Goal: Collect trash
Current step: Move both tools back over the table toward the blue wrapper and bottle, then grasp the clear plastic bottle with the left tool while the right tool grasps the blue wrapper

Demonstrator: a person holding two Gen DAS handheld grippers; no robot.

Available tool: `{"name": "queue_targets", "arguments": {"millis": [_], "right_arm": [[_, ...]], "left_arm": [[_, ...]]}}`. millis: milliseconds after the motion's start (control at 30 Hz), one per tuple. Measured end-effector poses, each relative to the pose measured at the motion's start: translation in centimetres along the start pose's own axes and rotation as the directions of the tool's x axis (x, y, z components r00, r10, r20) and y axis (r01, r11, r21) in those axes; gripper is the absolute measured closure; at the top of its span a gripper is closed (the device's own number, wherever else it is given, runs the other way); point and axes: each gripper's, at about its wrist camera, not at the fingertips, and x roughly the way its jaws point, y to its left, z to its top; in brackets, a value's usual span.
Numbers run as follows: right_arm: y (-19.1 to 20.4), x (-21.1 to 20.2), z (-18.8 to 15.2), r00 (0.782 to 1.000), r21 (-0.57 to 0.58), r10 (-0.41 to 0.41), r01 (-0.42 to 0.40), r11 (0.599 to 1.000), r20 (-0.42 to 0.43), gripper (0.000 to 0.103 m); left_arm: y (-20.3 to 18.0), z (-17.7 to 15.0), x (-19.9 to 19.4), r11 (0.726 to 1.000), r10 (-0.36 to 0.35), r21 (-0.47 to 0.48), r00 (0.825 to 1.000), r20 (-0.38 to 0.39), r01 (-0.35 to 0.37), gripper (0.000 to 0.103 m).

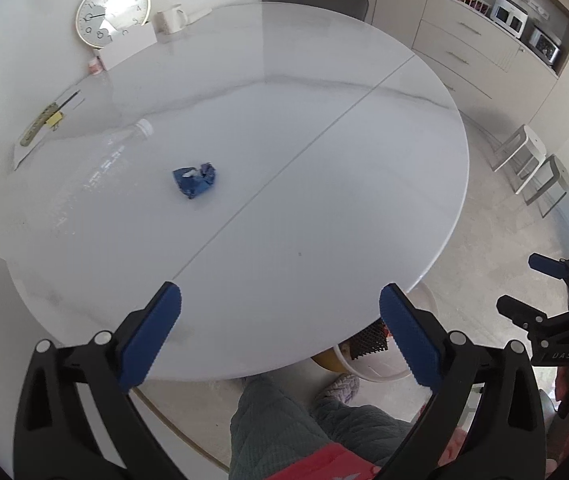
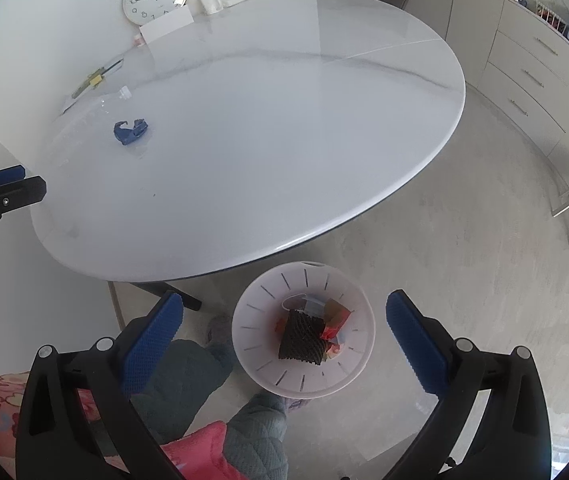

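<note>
A crumpled blue wrapper [image 1: 194, 180] [image 2: 130, 130] lies on the round white table [image 1: 324, 160] [image 2: 284, 120]. Beside it, a clear plastic bottle [image 1: 100, 164] [image 2: 110, 106] with a white cap lies on its side. My left gripper [image 1: 280, 320] hovers open over the table's near edge, nothing between its blue pads. Over a white bin [image 2: 256, 320] on the floor, my right gripper [image 2: 284, 304] stands open and empty. The bin holds a black mesh piece [image 2: 302, 338] and red wrappers. Each gripper shows at the edge of the other's view, the right gripper [image 1: 540, 292] and the left gripper [image 2: 0, 188].
A wall clock [image 1: 112, 12], a white mug [image 1: 172, 20], a white card [image 1: 128, 46] and a small jar stand at the table's far side. A paper with a pen [image 1: 44, 120] lies at left. The person's legs [image 1: 284, 420], stools [image 1: 524, 156] and cabinets [image 1: 464, 40] surround the table.
</note>
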Motion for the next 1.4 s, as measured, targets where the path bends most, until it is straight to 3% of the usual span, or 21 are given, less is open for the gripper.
{"name": "queue_targets", "arguments": {"millis": [167, 400, 533, 667, 867, 1033, 1100, 1233, 1400], "right_arm": [[2.9, -0.3, 1.7, 0.999, 0.026, -0.003, 0.002, 1.000, 0.036, 0.002], [9.9, 2.3, 5.5, 0.998, 0.081, -0.025, 0.020, 0.997, 0.061, 0.002], [15.0, 4.8, 7.7, 0.997, 0.196, -0.052, 0.038, 0.980, 0.065, 0.002], [19.6, 8.0, 10.2, 0.996, 0.287, -0.049, 0.026, 0.957, 0.073, 0.002], [23.7, 12.2, 14.3, 0.995, 0.432, -0.095, 0.074, 0.899, 0.027, 0.002], [25.0, 15.3, 16.6, 0.987, 0.498, -0.156, 0.151, 0.854, -0.033, 0.002], [25.0, 16.0, 17.2, 0.985, 0.541, -0.171, 0.165, 0.825, -0.039, 0.002], [25.3, 16.7, 17.6, 0.982, 0.606, -0.181, 0.173, 0.777, -0.048, 0.002], [26.0, 16.3, 17.3, 0.978, 0.597, -0.200, 0.195, 0.778, -0.059, 0.002]], "left_arm": [[6.1, 1.1, -0.3, 1.000, 0.022, -0.012, 0.999, 0.024, -0.022, 0.008], [15.6, 4.4, 2.0, 0.990, 0.026, 0.135, 1.000, 0.016, -0.028, 0.008], [21.7, 7.2, 5.1, 0.972, -0.033, 0.232, 0.999, -0.029, 0.039, 0.008], [25.4, 9.5, 8.9, 0.932, -0.094, 0.342, 0.991, -0.092, 0.120, 0.008], [27.1, 11.6, 14.4, 0.879, -0.186, 0.397, 0.956, -0.229, 0.265, 0.008], [26.9, 12.1, 17.3, 0.855, -0.218, 0.402, 0.930, -0.294, 0.328, 0.008], [26.7, 12.1, 18.1, 0.848, -0.222, 0.406, 0.923, -0.315, 0.342, 0.012], [25.5, 11.9, 19.9, 0.831, -0.151, 0.451, 0.912, -0.381, 0.325, 0.043], [25.6, 12.0, 20.0, 0.827, -0.186, 0.431, 0.900, -0.394, 0.360, 0.045]]}}
